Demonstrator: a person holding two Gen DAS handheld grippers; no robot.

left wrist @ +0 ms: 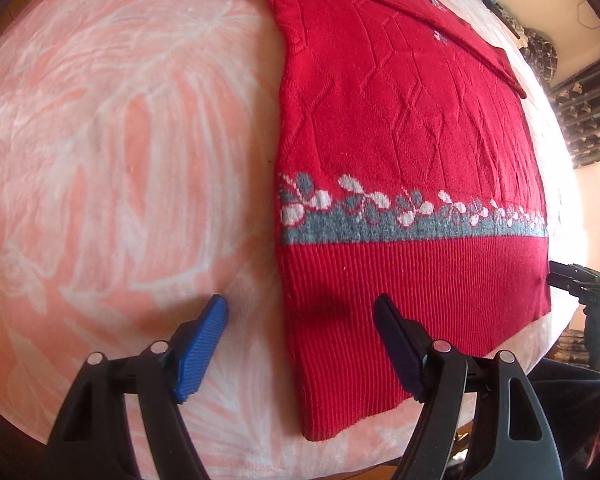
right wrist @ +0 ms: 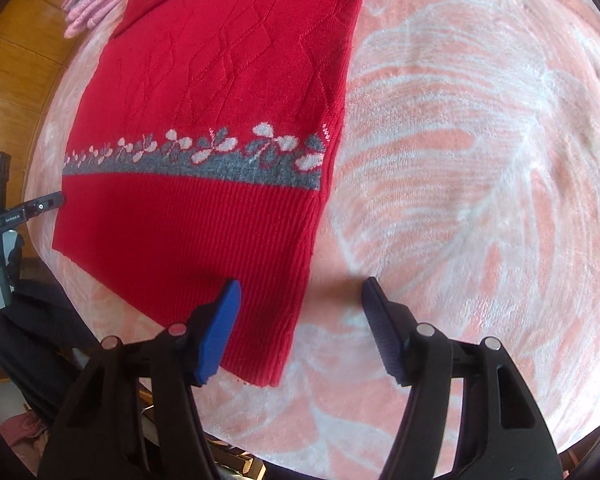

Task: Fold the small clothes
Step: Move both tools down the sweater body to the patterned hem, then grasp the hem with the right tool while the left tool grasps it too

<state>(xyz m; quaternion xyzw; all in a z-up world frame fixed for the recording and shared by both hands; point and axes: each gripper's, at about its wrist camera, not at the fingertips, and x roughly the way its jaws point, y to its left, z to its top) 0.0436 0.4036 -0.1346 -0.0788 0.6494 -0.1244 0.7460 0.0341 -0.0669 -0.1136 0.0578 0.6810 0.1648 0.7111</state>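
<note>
Red sweater (left wrist: pixel 400 152) lies flat on the pink blanket (left wrist: pixel 120 160), right of centre in the left view; sleeves look folded in, hem-to-collar fold left. Left gripper (left wrist: pixel 300 344) and right gripper (right wrist: pixel 300 328) both spread wide, empty, each straddling a hem corner. Bare blanket outboard of both side edges; pink folded clothes (right wrist: pixel 96 4) upper left in right view.

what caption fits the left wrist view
Open left gripper straddling the bottom-left hem corner of a red sweater on a pink blanket.
</note>
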